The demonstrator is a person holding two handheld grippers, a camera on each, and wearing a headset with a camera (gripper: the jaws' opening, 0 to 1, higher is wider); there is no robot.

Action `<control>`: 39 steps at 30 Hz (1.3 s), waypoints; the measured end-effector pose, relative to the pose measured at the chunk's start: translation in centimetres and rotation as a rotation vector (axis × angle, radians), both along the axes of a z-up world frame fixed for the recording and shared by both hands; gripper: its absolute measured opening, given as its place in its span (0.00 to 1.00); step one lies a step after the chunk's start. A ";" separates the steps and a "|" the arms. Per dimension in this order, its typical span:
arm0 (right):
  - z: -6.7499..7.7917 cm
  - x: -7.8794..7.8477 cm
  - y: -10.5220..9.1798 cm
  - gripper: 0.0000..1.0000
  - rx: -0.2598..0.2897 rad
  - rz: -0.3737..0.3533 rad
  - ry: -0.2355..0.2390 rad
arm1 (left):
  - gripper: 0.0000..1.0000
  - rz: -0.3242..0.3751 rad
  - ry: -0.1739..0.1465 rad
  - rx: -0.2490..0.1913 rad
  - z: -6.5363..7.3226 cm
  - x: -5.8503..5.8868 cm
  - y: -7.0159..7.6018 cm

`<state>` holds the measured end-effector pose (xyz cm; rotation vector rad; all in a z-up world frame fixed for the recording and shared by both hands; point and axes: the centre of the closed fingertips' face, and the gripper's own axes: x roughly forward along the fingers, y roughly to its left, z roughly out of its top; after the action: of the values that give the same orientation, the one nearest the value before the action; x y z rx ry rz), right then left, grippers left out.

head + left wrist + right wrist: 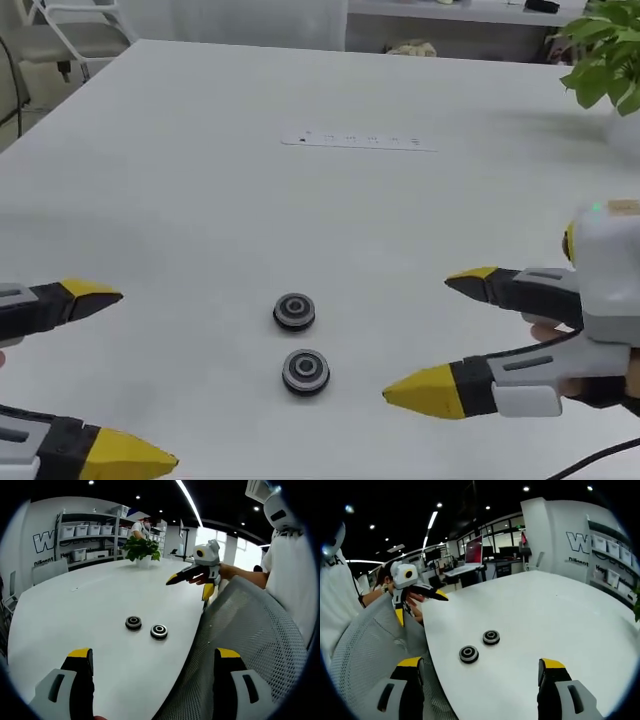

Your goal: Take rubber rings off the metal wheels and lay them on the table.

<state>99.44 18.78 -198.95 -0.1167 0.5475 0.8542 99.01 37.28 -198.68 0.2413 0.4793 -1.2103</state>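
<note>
Two small metal wheels with black rubber rings lie flat on the white table, one [294, 311] just behind the other [305, 371]. They also appear in the left gripper view [133, 623] [159, 631] and the right gripper view [491, 637] [469, 654]. My left gripper [105, 378] hovers wide open to their left, yellow tips apart, holding nothing. My right gripper [430, 335] hovers wide open to their right, also holding nothing. Each gripper faces the wheels from its side; the right gripper [192, 582] shows in the left gripper view and the left gripper [420, 602] in the right gripper view.
A flush power strip [358, 140] is set into the table further back. A potted plant [605, 55] stands at the far right corner. A grey mesh chair back [250, 645] sits at the table's near edge. Shelves with bins [85, 535] line the wall.
</note>
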 end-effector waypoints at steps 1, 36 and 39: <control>0.4 0.1 -0.1 0.94 -0.009 0.003 -0.010 | 0.99 -0.003 -0.009 0.000 0.4 0.1 0.0; 3.2 4.5 8.4 0.62 -0.104 0.326 -0.121 | 0.63 -0.243 -0.303 -0.133 8.1 5.4 -9.3; 2.3 4.6 8.4 0.57 -0.091 0.325 -0.111 | 0.60 -0.253 -0.301 -0.138 7.8 5.6 -9.8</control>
<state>104.01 27.13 -196.62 -0.3415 0.4693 1.1313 104.64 27.45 -190.89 0.3669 0.1036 -1.4184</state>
